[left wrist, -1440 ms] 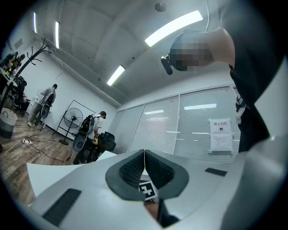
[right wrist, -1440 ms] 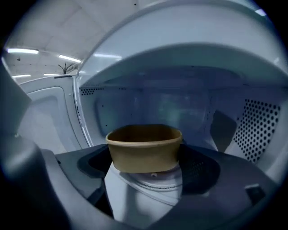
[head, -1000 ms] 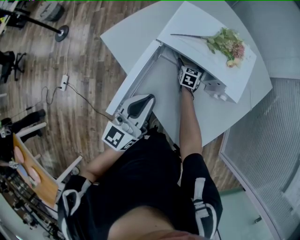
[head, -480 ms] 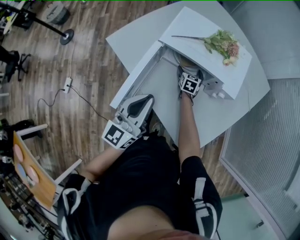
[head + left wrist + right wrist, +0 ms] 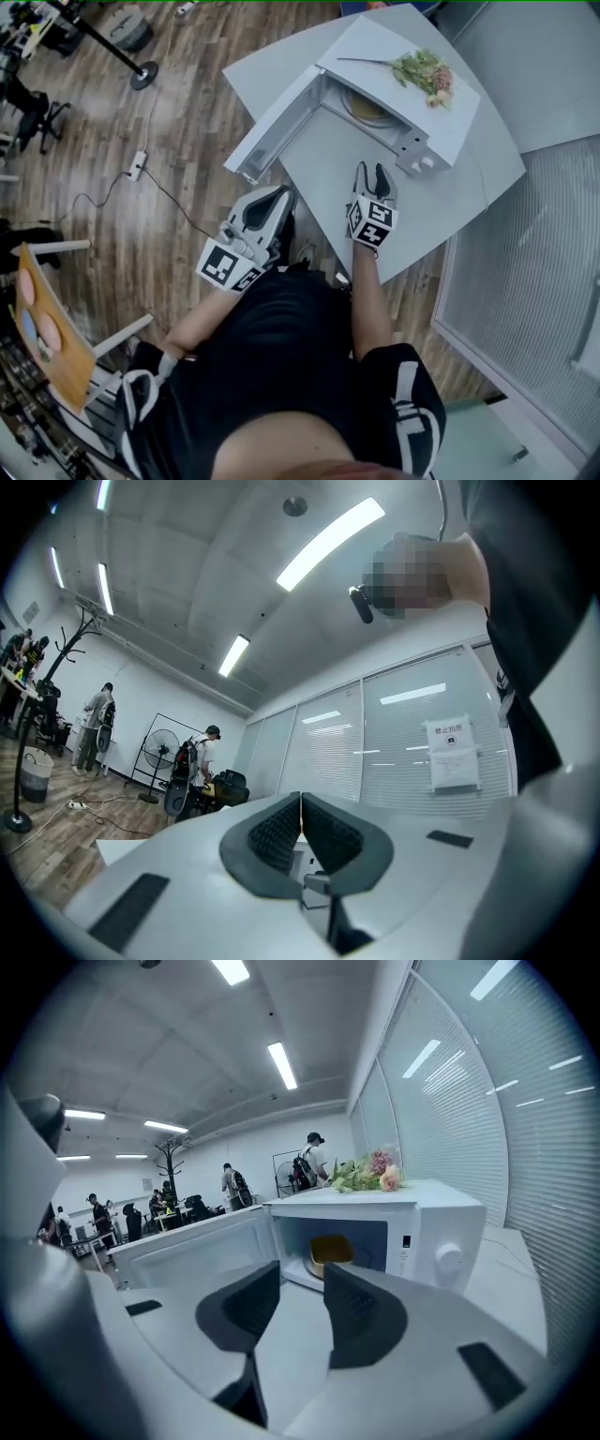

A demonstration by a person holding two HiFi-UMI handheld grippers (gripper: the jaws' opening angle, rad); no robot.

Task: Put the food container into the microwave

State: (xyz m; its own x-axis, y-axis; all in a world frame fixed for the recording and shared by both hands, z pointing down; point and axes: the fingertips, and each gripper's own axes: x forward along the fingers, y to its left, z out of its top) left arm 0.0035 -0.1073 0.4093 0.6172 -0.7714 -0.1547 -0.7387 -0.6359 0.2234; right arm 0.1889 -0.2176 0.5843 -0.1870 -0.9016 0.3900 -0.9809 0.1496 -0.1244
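Note:
The yellow food container (image 5: 330, 1252) sits inside the white microwave (image 5: 431, 1222), on its turntable; in the head view the container (image 5: 367, 108) shows just under the microwave's top (image 5: 394, 94). The microwave door (image 5: 272, 122) hangs wide open to the left. My right gripper (image 5: 372, 176) hovers over the table in front of the cavity, apart from the container, open with nothing between its fingers (image 5: 361, 1312). My left gripper (image 5: 272, 199) is held close to my body off the table's left side, jaws shut and empty (image 5: 301, 832).
A bunch of flowers (image 5: 422, 70) lies on top of the microwave. The white table (image 5: 450, 197) ends close to my body and on the right meets a glass partition. A power strip and cable (image 5: 136, 164) lie on the wooden floor; several people stand far off in the room.
My right gripper has drawn back out of the microwave cavity toward my body, empty and open, and the container now shows inside. The left gripper stayed near my body.

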